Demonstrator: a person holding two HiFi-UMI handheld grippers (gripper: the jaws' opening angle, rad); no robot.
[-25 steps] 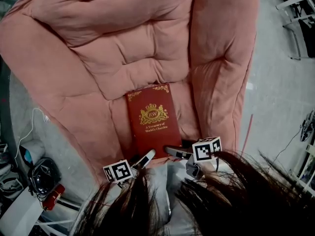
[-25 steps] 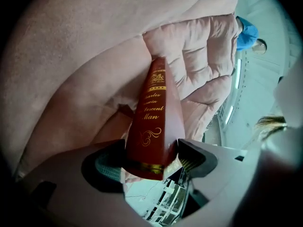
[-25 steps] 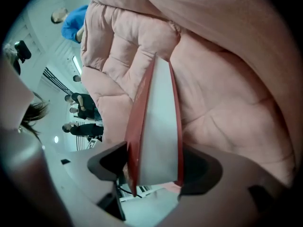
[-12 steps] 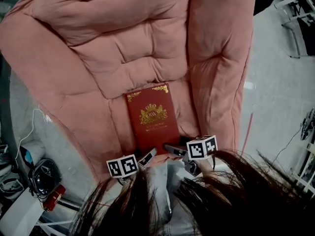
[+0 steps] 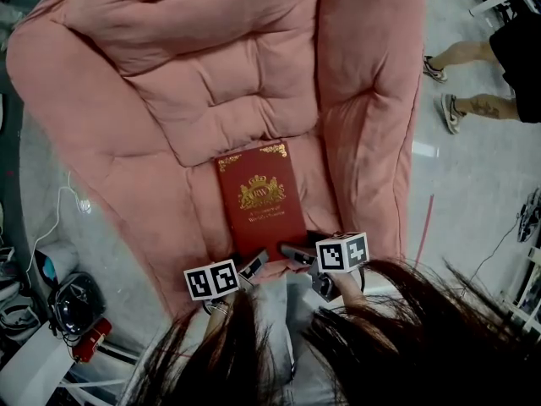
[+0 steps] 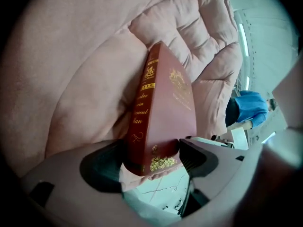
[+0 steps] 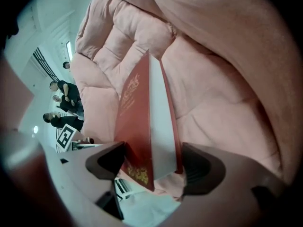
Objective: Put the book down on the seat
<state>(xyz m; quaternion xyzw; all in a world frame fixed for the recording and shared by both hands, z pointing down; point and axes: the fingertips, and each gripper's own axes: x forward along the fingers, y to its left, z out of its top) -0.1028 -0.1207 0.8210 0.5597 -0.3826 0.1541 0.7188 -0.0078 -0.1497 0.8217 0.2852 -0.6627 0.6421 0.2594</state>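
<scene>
A dark red book [image 5: 260,197] with a gold crest lies cover-up on the pink padded seat [image 5: 211,100], its near end over the front edge. My left gripper [image 5: 254,266] is at the book's near left corner. In the left gripper view the book [image 6: 165,112] fills the gap, and the left gripper [image 6: 151,162] is shut on that corner. My right gripper [image 5: 296,254] is at the near right corner. Its jaws have just been opening, and the right gripper [image 7: 154,162] stands open with the book [image 7: 137,122] between the pads, a sliver apart.
The seat's thick pink arms [image 5: 372,100] rise on both sides of the book. A person's bare legs in sandals [image 5: 461,83] stand on the grey floor at the upper right. Cables and gear [image 5: 72,307] lie on the floor at the lower left. Hair covers the bottom of the head view.
Both marker cubes have drawn closer together at the book's near end. The book stays in its place on the seat. A person's legs have come into view at the upper right.
</scene>
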